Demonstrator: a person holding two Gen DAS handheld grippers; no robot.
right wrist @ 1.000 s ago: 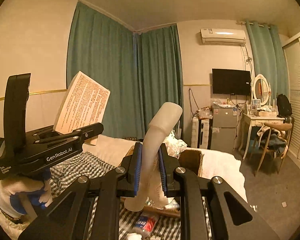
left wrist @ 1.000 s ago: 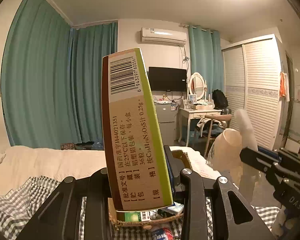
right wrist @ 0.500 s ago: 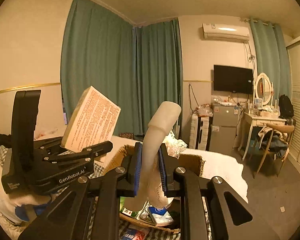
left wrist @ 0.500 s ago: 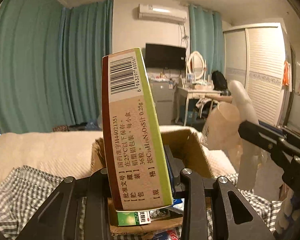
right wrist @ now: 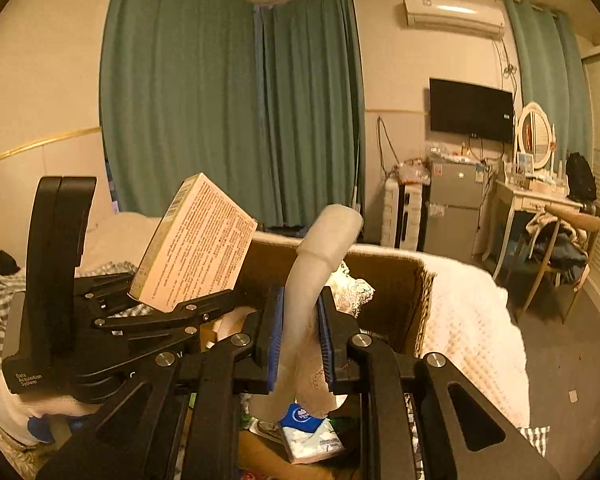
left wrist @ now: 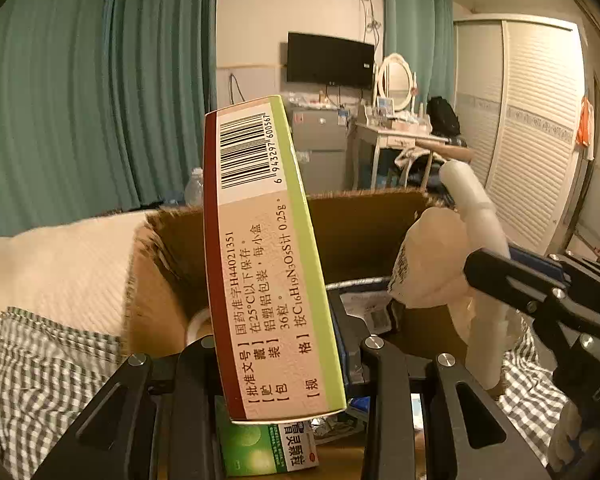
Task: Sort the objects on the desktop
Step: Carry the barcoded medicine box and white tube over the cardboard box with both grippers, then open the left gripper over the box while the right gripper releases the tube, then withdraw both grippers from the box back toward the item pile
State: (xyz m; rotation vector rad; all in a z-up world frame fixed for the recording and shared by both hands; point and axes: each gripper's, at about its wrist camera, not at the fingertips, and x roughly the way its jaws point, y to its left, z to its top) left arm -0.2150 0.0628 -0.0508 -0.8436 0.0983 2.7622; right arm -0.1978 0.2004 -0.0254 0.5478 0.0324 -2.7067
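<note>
Two hand-held tools above an open cardboard box [left wrist: 364,232] that sits on a bed [right wrist: 468,304] covered with a pale quilt and a checked cloth [left wrist: 40,364].

Left tool [left wrist: 276,364]: jaws partly closed and clamped on a medicine carton [left wrist: 260,256], gripped near its lower end. The carton's long axis runs up and away from the tool, barcode end uppermost and leaning slightly left. In the right wrist view the same carton [right wrist: 196,248] stands tilted above the near left part of the box opening.

Right tool [right wrist: 296,344]: jaws nearly closed, the blue pads pressing on a pale, curved plastic tube [right wrist: 320,256] with a crumpled, lace-edged wrapper [right wrist: 348,288] bunched at its side. The tube's long axis rises from between the jaws and bends to the right at the top; its lower end hangs just over the box contents.

Key relation: the box opening lies ahead of and below both tools, and both held items stand over it, not beside it. Inside the box are a green carton [left wrist: 268,448], a tissue pack [right wrist: 312,432] and other packets too cluttered to name. Neither held item appears to touch them, though the tube's lower end is partly hidden.

By this reading, the left tool's carton is the nearer to the box's near wall, and both items seem ready to be released into the box; each would probably tip over from upright as it lands.
</note>
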